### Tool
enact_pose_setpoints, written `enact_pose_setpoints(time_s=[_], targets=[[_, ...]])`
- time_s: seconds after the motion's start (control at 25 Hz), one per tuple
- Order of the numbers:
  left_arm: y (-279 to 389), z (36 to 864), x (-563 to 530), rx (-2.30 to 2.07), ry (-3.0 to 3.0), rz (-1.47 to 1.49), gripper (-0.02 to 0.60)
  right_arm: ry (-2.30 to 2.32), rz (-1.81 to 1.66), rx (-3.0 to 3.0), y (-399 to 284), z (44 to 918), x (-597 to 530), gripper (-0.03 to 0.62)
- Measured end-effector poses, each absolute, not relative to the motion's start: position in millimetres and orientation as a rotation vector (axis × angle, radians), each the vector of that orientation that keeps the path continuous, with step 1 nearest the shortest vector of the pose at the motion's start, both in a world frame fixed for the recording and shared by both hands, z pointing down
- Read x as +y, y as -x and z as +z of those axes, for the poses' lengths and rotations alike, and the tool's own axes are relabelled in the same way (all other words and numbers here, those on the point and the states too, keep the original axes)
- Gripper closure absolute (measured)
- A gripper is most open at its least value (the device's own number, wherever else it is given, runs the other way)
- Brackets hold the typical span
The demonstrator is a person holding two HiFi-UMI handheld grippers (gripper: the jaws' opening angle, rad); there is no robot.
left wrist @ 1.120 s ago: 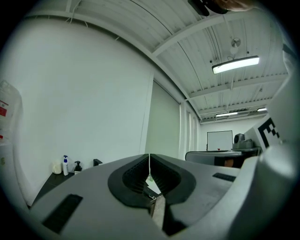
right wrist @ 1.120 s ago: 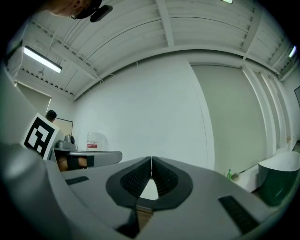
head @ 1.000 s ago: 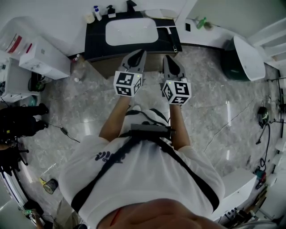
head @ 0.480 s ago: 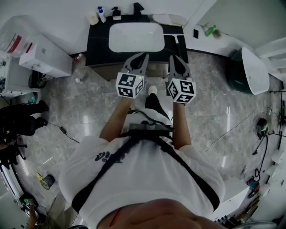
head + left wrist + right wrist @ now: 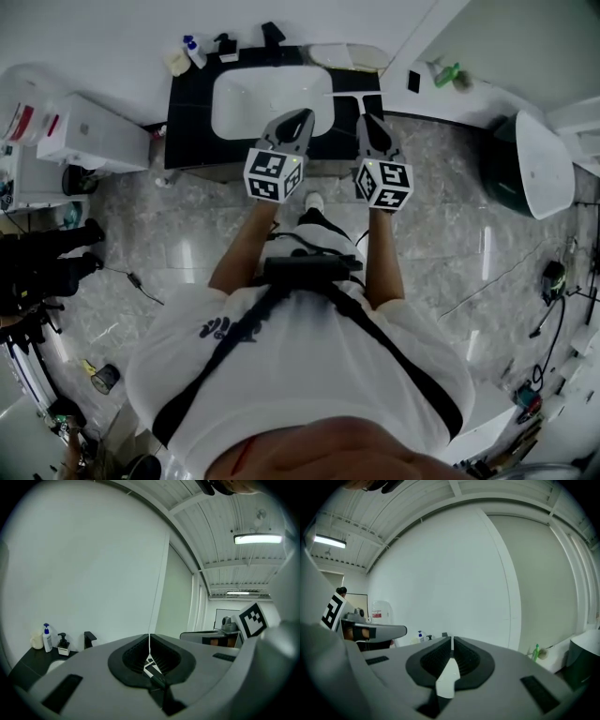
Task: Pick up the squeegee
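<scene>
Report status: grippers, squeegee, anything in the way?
Left gripper, right gripper shut, empty. Squeegee apparently on counter, right of basin, untouched. No obstruction seen.

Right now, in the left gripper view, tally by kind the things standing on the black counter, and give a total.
Pump bottles: 2, one white with a blue top, one black
Cream container: 1
Black faucet: 1
Total: 4
</scene>
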State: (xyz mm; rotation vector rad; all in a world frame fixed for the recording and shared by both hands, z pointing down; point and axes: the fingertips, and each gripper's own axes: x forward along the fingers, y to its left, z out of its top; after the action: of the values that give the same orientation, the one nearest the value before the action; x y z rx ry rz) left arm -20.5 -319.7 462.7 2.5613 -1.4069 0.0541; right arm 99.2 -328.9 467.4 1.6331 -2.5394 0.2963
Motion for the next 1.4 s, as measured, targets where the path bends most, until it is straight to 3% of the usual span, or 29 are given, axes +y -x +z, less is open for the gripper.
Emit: enact_pose_setpoints(time_s=[0.64, 0.72, 0.92, 1.04, 1.4], targets=[[-45.7, 601.9, -421.3, -1.221, -2.409, 0.304, 0.566, -1.456, 0.676, -2.118, -173.8, 668.3, -433.9, 0.583], [-50.5, 615.6, -428.3, -1.211, -2.387, 0.323, 0.566, -1.419, 0.703, -2.091, -175.5, 690.1, -441.2, 0.529], [-59.3, 643.0, -441.7, -1.197, -2.336, 0.356, 0.566, -1.347, 0.752, -2.044, -175.1, 737.0, -457.1, 0.52], [-62.5, 656.7, -447.8, -1.192, -2.312, 0.37, 0.566, -1.308, 0.761, -2.016, -173.1, 760.0, -467.5, 0.47], [-61.2, 683.3, -456.7, -1.206, -2.251, 0.394, 0.566, -1.246, 0.79, -1.982, -164.5, 799.3, -490.3, 0.47]])
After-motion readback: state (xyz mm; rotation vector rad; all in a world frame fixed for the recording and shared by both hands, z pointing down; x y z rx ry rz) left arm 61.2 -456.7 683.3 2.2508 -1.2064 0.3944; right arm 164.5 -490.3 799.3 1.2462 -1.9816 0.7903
